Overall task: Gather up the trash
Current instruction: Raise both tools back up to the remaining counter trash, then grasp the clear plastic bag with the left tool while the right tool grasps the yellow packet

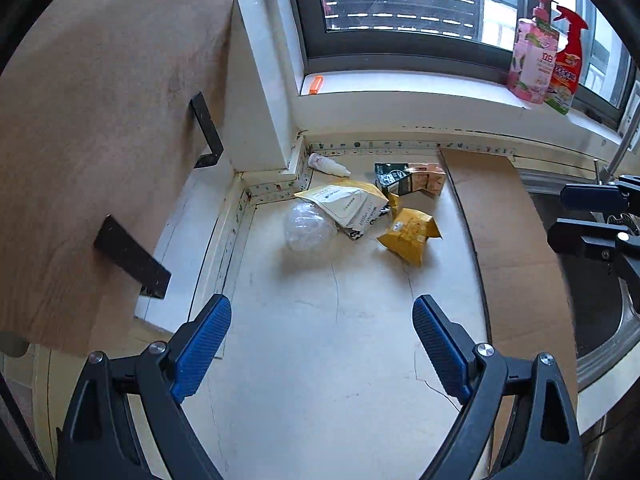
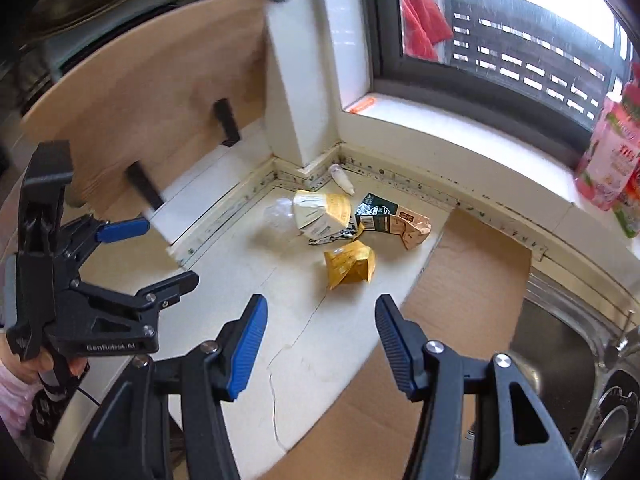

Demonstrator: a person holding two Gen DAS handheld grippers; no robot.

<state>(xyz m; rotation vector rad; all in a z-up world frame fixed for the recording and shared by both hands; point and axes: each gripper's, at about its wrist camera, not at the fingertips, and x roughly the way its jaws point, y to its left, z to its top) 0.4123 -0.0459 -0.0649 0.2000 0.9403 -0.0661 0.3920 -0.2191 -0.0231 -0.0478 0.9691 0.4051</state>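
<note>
A heap of trash lies in the far corner of the pale counter (image 1: 320,340): a yellow packet (image 1: 410,234) (image 2: 352,264), a white-and-yellow pouch (image 1: 344,204) (image 2: 320,212), crumpled clear plastic (image 1: 308,226) (image 2: 280,212), a dark-and-orange carton (image 1: 412,180) (image 2: 376,214) and a small white bottle (image 1: 328,164) (image 2: 342,178). My left gripper (image 1: 322,340) (image 2: 160,254) hovers short of the heap, open and empty. My right gripper (image 2: 322,340) (image 1: 560,216) hangs beside it on the right, also open with nothing between its fingers.
A cardboard sheet (image 1: 504,232) covers the counter to the right, beside a steel sink (image 2: 560,360). A wooden board (image 1: 100,140) with black brackets stands on the left. A pink bottle (image 1: 534,64) and a red spray bottle (image 1: 566,68) stand on the windowsill. A hand (image 2: 40,364) holds the left gripper.
</note>
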